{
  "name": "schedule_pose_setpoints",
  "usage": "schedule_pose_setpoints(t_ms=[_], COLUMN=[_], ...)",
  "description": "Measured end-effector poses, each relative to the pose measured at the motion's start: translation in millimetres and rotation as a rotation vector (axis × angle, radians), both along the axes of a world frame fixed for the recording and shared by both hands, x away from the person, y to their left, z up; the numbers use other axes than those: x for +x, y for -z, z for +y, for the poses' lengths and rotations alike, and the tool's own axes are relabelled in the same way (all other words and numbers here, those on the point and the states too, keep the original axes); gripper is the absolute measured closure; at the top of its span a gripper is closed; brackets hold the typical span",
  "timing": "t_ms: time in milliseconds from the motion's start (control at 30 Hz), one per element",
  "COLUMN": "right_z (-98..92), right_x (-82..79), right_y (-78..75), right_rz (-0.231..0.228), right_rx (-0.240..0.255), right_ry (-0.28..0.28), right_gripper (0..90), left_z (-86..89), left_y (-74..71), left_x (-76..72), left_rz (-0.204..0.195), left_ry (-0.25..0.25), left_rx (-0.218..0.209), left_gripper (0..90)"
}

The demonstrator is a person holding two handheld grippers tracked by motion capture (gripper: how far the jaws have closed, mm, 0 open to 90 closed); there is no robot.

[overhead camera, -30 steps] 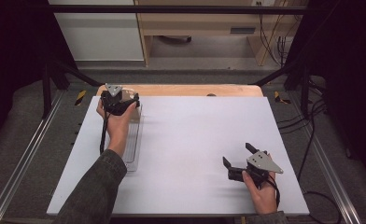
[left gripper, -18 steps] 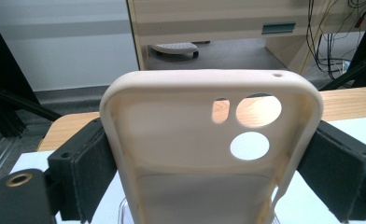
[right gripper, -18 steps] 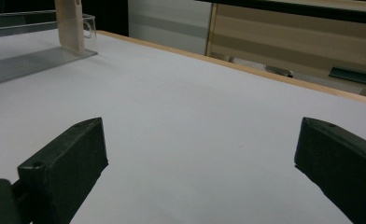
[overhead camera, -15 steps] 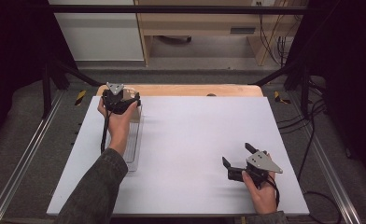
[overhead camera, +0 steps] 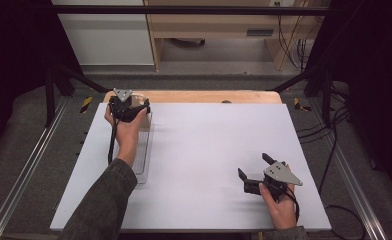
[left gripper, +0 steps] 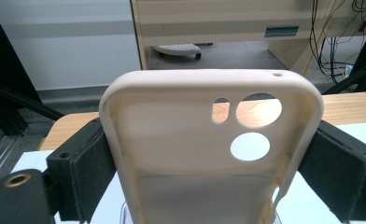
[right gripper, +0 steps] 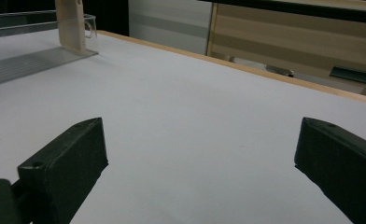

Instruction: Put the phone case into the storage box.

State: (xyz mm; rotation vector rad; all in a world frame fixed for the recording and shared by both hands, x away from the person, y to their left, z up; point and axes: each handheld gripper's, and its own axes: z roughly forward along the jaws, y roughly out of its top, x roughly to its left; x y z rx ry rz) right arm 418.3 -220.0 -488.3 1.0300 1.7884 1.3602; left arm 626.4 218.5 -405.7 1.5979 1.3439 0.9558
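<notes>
- The left gripper [overhead camera: 134,106] has its jaws clamped on a cream phone case [left gripper: 209,149], upright above the clear tray [overhead camera: 143,161], not yet released
- The right gripper [overhead camera: 256,172] rests on the counter [overhead camera: 209,145], jaws open, empty

The phone case [left gripper: 186,154] is plain cream, unpatterned, with pale wood and white showing through its round cut-outs. Both grippers, left [overhead camera: 129,107] and right [overhead camera: 256,172], are matt black; the right carries a grey plate. The counter [overhead camera: 209,145] is plain white with a light wood edge at 12 o'clock. The tray [overhead camera: 143,150] is clear.
</notes>
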Motion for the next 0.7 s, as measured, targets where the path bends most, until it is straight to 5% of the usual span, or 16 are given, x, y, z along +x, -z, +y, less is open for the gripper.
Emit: schedule_pose_setpoints(t_ms=[700], right_z=[0.7], right_x=[0.2], right_y=[0.6], right_rz=[0.005], right_rx=[0.000], right_ry=[-0.008], right_gripper=[2.4], left_z=[1.2], left_y=[3.4], left_x=[2.2], left_rz=[0.005], left_ry=[0.005], left_rx=[-0.025], left_gripper=[7.7])
